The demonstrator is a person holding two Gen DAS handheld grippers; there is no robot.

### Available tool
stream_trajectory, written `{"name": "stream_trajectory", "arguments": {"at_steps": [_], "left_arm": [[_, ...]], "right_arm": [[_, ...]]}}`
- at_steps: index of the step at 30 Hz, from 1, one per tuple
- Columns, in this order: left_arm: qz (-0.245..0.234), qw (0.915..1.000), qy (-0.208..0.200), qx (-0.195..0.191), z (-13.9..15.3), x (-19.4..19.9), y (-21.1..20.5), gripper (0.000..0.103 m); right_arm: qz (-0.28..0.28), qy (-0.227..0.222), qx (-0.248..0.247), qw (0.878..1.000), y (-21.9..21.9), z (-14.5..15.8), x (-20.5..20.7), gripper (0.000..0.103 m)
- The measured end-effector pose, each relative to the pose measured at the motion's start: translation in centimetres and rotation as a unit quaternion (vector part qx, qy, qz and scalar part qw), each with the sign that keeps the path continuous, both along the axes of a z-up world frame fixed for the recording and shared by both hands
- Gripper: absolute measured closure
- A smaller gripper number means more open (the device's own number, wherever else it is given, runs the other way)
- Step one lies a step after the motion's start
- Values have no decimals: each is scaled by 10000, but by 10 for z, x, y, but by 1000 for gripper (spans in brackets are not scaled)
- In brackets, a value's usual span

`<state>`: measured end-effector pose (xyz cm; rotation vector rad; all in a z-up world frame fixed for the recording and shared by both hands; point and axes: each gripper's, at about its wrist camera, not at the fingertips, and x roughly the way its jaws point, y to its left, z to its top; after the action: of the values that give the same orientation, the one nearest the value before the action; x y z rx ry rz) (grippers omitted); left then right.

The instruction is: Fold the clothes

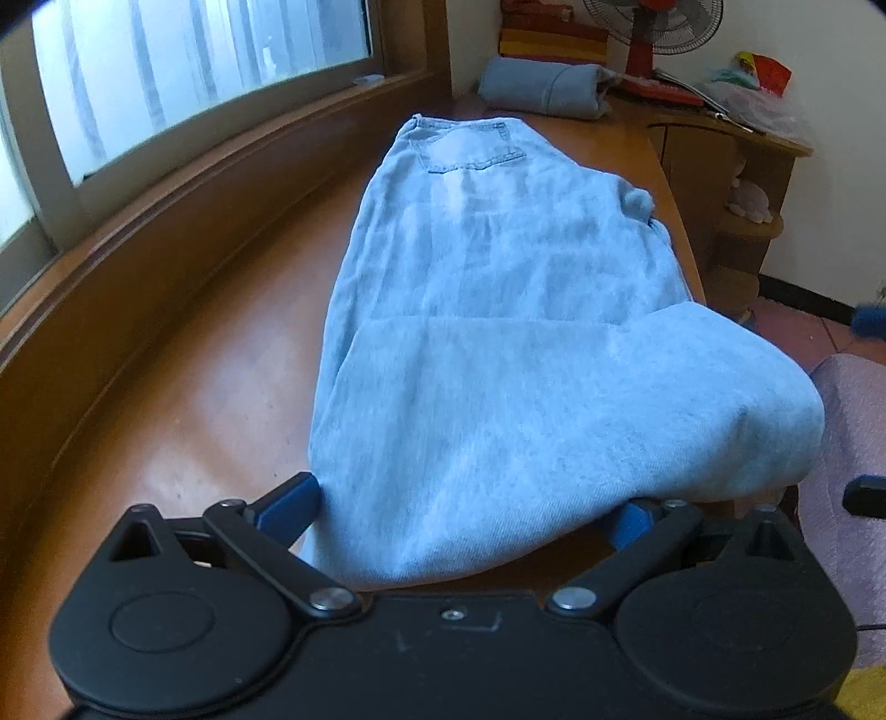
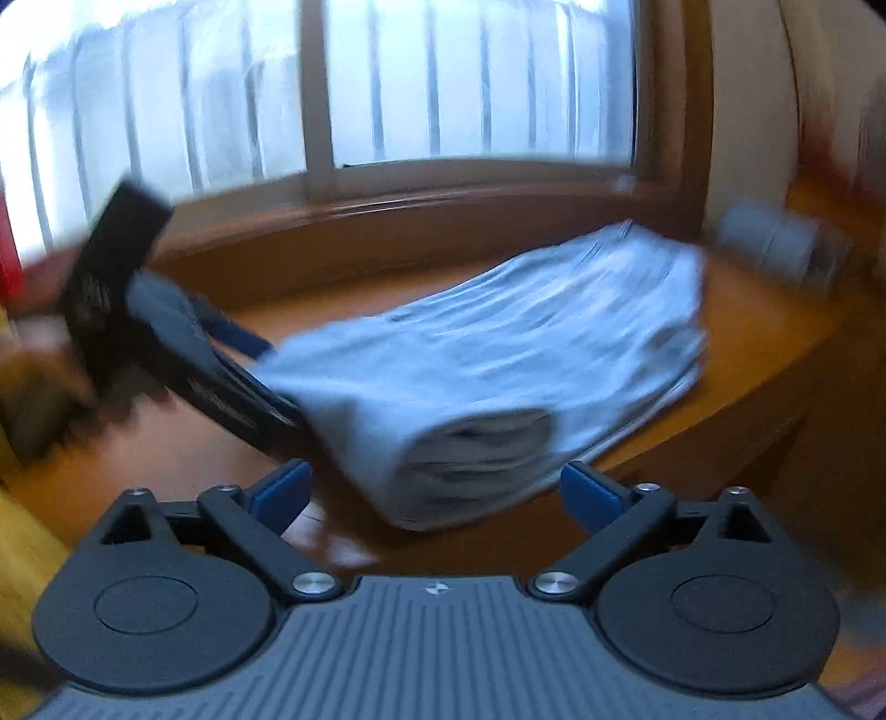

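Light blue jeans (image 1: 498,310) lie lengthwise on the wooden table (image 1: 221,343), waistband and back pocket at the far end, the near leg end folded over in a thick fold. My left gripper (image 1: 470,515) is open, its blue fingers (image 1: 288,507) on either side of the near fold, which drapes between them. In the blurred right wrist view the jeans (image 2: 498,354) lie across the table (image 2: 747,354). My right gripper (image 2: 437,493) is open, just in front of the folded end, touching nothing I can see. The left gripper (image 2: 166,343) shows at the left end of the jeans.
A folded grey-blue garment (image 1: 545,88) lies at the table's far end, also in the right wrist view (image 2: 775,243). A window and wooden sill (image 1: 194,166) run along the left. A fan (image 1: 653,27), stacked cloths and a corner shelf (image 1: 736,166) stand at the right. A pink cloth (image 1: 847,443) is near right.
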<state>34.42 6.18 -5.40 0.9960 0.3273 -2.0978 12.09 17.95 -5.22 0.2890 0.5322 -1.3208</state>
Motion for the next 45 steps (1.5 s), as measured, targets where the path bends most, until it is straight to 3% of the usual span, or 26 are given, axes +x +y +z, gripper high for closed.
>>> {"name": "stream_trajectory", "arguments": {"at_steps": [1, 6, 11, 13, 14, 15, 17, 18, 21, 25, 27, 29, 31, 34, 39, 42, 45], "left_arm": [[2, 10000, -8, -9, 1, -1, 0, 0], [25, 10000, -47, -21, 5, -4, 1, 0], [72, 9999, -100, -43, 10, -6, 2, 0], [108, 9998, -106, -90, 13, -6, 3, 0], [124, 9998, -107, -115, 15, -6, 4, 0], [144, 9997, -102, -146, 18, -5, 6, 0], [221, 9995, -57, -198, 23, 0, 10, 0], [269, 9994, -17, -197, 26, 4, 12, 0], [430, 9988, 116, -182, 35, 18, 18, 0], [766, 9965, 211, -265, 50, 38, 23, 0], [997, 9943, 218, -314, 57, 46, 21, 0], [1222, 9916, 234, -349, 63, 49, 13, 0], [1383, 9894, 274, -349, 68, 47, 2, 0], [1426, 9884, 370, -358, 73, 35, -16, 0], [1033, 9925, 466, -450, 72, -11, -54, 0], [721, 9952, 391, -543, 61, -46, -81, 0], [531, 9966, 18, -622, 43, -78, -107, 0]], "right_arm": [[86, 334, -72, 9994, 2, 0, 1, 4], [576, 1014, -375, 9925, -15, -22, 21, 4], [1204, 2040, -964, 9667, -30, -49, 46, 4], [1356, 2392, -1192, 9540, -34, -57, 51, 9], [1425, 2562, -1304, 9471, -35, -61, 54, 18], [1462, 2581, -1264, 9466, -39, -62, 54, 37], [1539, 2174, -909, 9596, -51, -56, 47, 64], [1552, 1877, -746, 9670, -55, -51, 42, 68], [1594, 1185, -515, 9787, -57, -32, 31, 72], [1738, 190, -262, 9843, -62, -5, 12, 73], [1731, -381, -92, 9841, -70, 5, -1, 73], [1453, -1257, 169, 9812, -89, 9, -24, 73], [1048, -2193, 355, 9694, -104, 12, -50, 73], [605, -2920, 439, 9535, -126, 12, -80, 72], [183, -2470, 626, 9668, -173, -9, -101, 63], [-75, -1723, 821, 9816, -190, -24, -98, 60], [-85, -1052, 771, 9914, -188, -30, -88, 55]]}}
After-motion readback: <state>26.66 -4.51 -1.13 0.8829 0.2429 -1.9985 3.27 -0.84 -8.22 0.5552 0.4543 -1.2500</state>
